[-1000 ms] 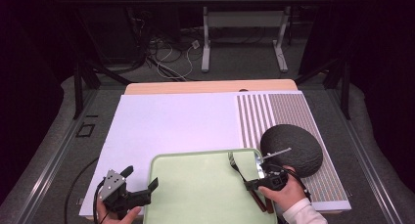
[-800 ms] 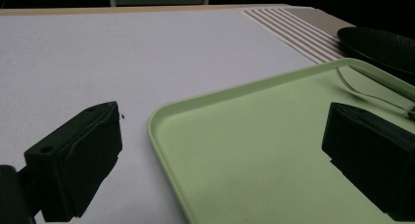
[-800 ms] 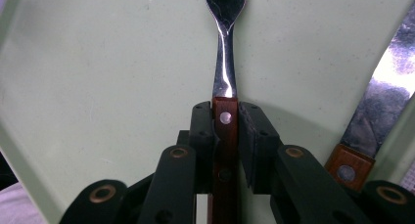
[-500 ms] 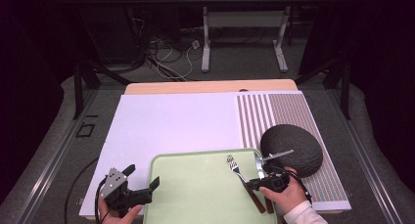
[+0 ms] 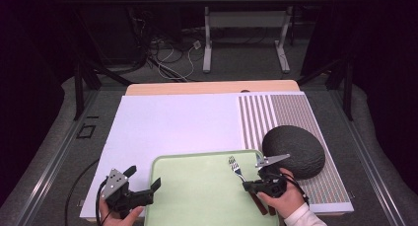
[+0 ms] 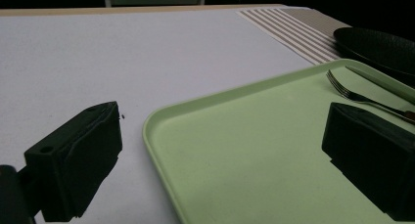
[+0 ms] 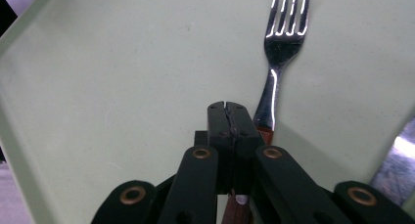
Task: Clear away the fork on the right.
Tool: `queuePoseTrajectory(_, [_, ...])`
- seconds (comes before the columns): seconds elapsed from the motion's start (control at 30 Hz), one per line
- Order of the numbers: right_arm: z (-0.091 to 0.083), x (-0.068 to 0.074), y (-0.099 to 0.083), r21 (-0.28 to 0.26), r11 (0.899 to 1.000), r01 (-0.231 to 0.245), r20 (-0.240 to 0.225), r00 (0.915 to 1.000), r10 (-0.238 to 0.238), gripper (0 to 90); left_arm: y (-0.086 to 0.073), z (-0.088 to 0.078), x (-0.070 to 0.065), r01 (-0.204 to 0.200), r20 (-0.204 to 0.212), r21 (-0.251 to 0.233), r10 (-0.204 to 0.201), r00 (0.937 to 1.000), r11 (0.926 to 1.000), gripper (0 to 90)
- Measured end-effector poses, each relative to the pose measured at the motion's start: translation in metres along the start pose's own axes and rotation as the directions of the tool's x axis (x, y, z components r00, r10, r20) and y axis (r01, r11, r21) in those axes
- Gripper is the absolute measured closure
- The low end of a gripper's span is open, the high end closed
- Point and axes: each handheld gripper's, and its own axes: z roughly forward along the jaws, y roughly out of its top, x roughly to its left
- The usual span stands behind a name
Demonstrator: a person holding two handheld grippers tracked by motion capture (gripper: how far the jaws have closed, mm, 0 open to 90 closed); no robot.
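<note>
A fork (image 5: 235, 168) with a brown handle lies on the pale green tray (image 5: 197, 191), tines toward the far side. My right gripper (image 5: 245, 186) sits low over the fork's handle, and its jaws have just been closing. In the right gripper view the right gripper (image 7: 227, 111) is shut with nothing between the pads. The fork (image 7: 281, 48) runs just to the right of them and its handle passes beneath. My left gripper (image 5: 144, 177) stands open at the tray's left edge. In its own view the left gripper (image 6: 220, 175) has one jaw over the white mat and one over the tray (image 6: 254, 150).
A black textured plate (image 5: 294, 151) rests on the striped mat (image 5: 276, 112) just right of the tray, close behind my right hand. The white mat (image 5: 172, 122) spreads across the table beyond the tray. Cables and table legs lie on the floor beyond.
My right gripper has drawn back slightly toward the near edge along the fork's handle, uncovering the fork's neck. The fork stays on the tray. The left gripper has not moved.
</note>
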Motion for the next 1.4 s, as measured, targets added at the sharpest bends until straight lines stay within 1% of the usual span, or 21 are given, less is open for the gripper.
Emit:
queuePoseTrajectory(0.03, [0.003, 0.002, -0.001, -0.016, 1.0, -0.006, -0.005, 1.0, 0.006, 90.0, 0.0, 0.0, 0.0, 0.0, 0.001, 0.002, 0.0, 1.0, 1.0, 1.6])
queuePoseTrajectory(0.1, [0.004, 0.002, 0.0, 0.005, 1.0, 0.005, 0.014, 0.9999, -0.005, 90.0, 0.0, 0.0, 0.0, -0.001, 0.002, 0.003, 0.001, 1.0, 1.0, 1.6])
queuePoseTrajectory(0.17, [0.006, 0.001, 0.0, 0.021, 1.0, -0.012, 0.021, 0.9997, 0.012, 90.0, 0.0, 0.0, 0.0, -0.002, 0.002, 0.002, 0.002, 1.0, 1.0, 1.6])
queuePoseTrajectory(0.27, [0.01, 0.0, -0.001, 0.009, 1.0, -0.006, 0.019, 0.9998, 0.006, 90.0, 0.0, 0.0, 0.0, 0.0, 0.002, 0.0, 0.0, 1.0, 1.0, 1.6])
queuePoseTrajectory(0.3, [0.009, 0.0, 0.0, 0.027, 1.0, -0.002, 0.025, 0.9997, 0.001, 90.0, 0.0, 0.0, 0.0, 0.001, 0.002, 0.0, -0.001, 1.0, 1.0, 1.6])
queuePoseTrajectory(0.33, [0.011, 0.0, -0.001, -0.001, 1.0, -0.006, 0.023, 0.9997, 0.006, 90.0, 0.0, 0.0, 0.0, 0.001, 0.002, 0.002, -0.001, 1.0, 1.0, 1.6])
queuePoseTrajectory(0.37, [0.01, 0.0, -0.001, 0.022, 1.0, -0.001, 0.033, 0.9994, 0.001, 90.0, 0.0, 0.0, 0.0, 0.002, 0.002, 0.001, -0.002, 1.0, 1.0, 1.6])
queuePoseTrajectory(0.43, [0.009, -0.001, 0.0, 0.034, 0.999, -0.008, 0.035, 0.9994, 0.007, 90.0, 0.0, 0.0, 0.001, 0.002, 0.002, 0.003, -0.002, 1.0, 1.0, 1.6])
queuePoseTrajectory(0.47, [0.01, -0.001, -0.001, 0.001, 1.0, -0.017, 0.029, 0.9994, 0.016, 90.0, 0.0, 0.0, 0.001, 0.002, 0.002, 0.004, -0.002, 1.0, 1.0, 1.6])
queuePoseTrajectory(0.53, [0.007, -0.002, -0.001, 0.029, 0.999, -0.03, 0.044, 0.9986, 0.028, 90.0, 0.0, 0.0, 0.001, 0.003, 0.002, 0.003, -0.003, 1.0, 1.0, 1.6])
queuePoseTrajectory(0.6, [0.008, -0.005, -0.001, -0.009, 1.0, -0.026, 0.043, 0.9987, 0.027, 90.0, 0.0, 0.0, 0.001, 0.004, 0.002, 0.004, -0.004, 1.0, 1.0, 1.6])
queuePoseTrajectory(0.63, [0.006, -0.006, -0.001, 0.01, 0.999, -0.033, 0.05, 0.9982, 0.032, 90.0, 0.0, 0.0, 0.001, 0.004, 0.002, 0.004, -0.004, 1.0, 1.0, 1.6])
queuePoseTrajectory(0.67, [0.005, -0.007, -0.001, 0.005, 1.0, -0.026, 0.056, 0.9981, 0.025, 90.0, 0.0, 0.0, 0.001, 0.005, 0.002, 0.004, -0.005, 1.0, 1.0, 1.6])
queuePoseTrajectory(0.7, [0.004, -0.008, -0.001, -0.001, 0.999, -0.044, 0.058, 0.9973, 0.044, 90.0, 0.0, 0.0, 0.001, 0.005, 0.002, 0.004, -0.005, 1.0, 1.0, 1.6])
queuePoseTrajectory(0.73, [0.005, -0.009, -0.002, -0.02, 0.999, -0.036, 0.047, 0.9982, 0.037, 90.0, 0.0, 0.0, 0.001, 0.004, 0.002, 0.004, -0.004, 1.0, 1.0, 1.6])
queuePoseTrajectory(0.77, [0.003, -0.01, -0.002, -0.003, 0.999, -0.046, 0.058, 0.9973, 0.046, 90.0, 0.0, 0.0, 0.001, 0.005, 0.002, 0.004, -0.005, 1.0, 1.0, 1.6])
queuePoseTrajectory(0.8, [0.003, -0.011, -0.003, -0.018, 0.999, -0.05, 0.056, 0.9972, 0.051, 90.0, 0.0, 0.0, 0.0, 0.005, 0.002, 0.004, -0.005, 1.0, 1.0, 1.6])
queuePoseTrajectory(0.83, [0.002, -0.011, -0.003, 0.001, 0.998, -0.057, 0.059, 0.9966, 0.057, 90.0, 0.0, 0.0, 0.0, 0.005, 0.002, 0.003, -0.005, 1.0, 1.0, 1.6])
queuePoseTrajectory(0.97, [-0.002, -0.015, -0.003, 0.001, 0.997, -0.073, 0.066, 0.9952, 0.072, 90.0, 0.0, 0.0, 0.001, 0.004, 0.002, 0.004, -0.004, 1.0, 1.0, 1.6])
queuePoseTrajectory(1.3, [-0.007, -0.021, -0.006, -0.007, 0.996, -0.088, 0.076, 0.9932, 0.088, 90.0, 0.0, 0.0, 0.0, 0.0, 0.001, 0.003, 0.0, 1.0, 1.0, 1.7])
queuePoseTrajectory(1.4, [-0.007, -0.022, -0.006, -0.005, 0.997, -0.079, 0.082, 0.9935, 0.079, 90.0, 0.0, -0.001, 0.0, -0.002, 0.002, 0.003, 0.002, 1.0, 1.0, 1.6])
